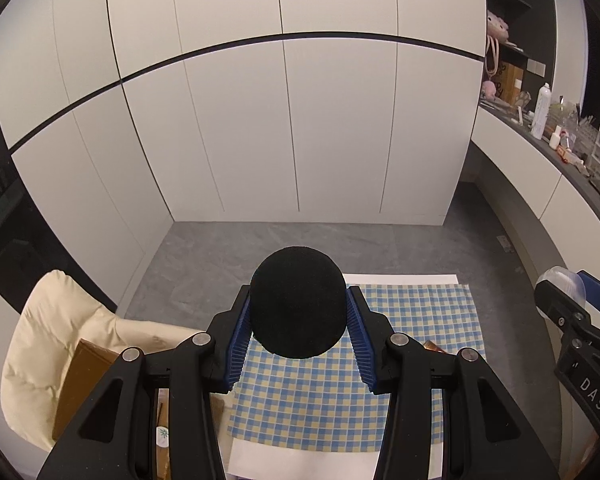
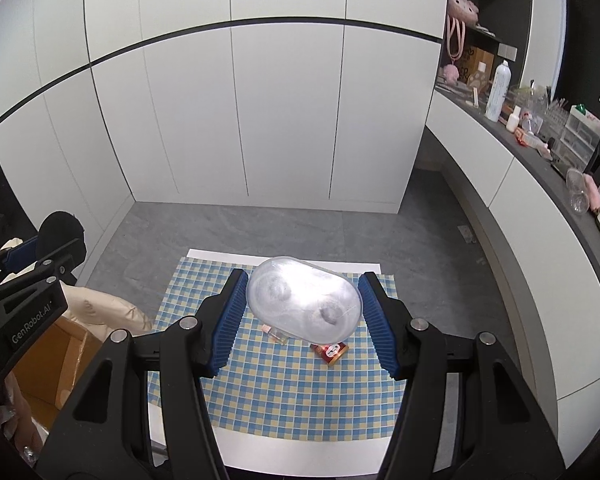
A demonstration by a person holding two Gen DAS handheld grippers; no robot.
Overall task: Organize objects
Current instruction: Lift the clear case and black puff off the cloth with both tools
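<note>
My left tongs were clamped on a black foam ball, the blue ribbed pads pressing on both its sides, and the ball hung in the air above the checked cloth. My right tongs were clamped on a clear plastic oval case, which lay tilted between the pads with two round hollows showing in its face; it too was up off the cloth. From the right wrist view I saw the left tongs and the ball at the far left edge; from the left wrist view the right tongs showed at the far right edge with the clear case at their tip.

Below the clear case, two small things lay on the blue-and-yellow cloth: a little clear bottle with a pinkish end, and just beside it to the right a small red-and-gold tin on its side. They were near each other but apart.

The cloth lay over a white worktop, whose bare edge showed at the near and far sides. To the left sat a cream cushion with a brown cardboard box against it. Grey floor ran back to white cupboard doors. Along the right ran a dark shelf crowded with a white spray bottle and small items I could not make out.
</note>
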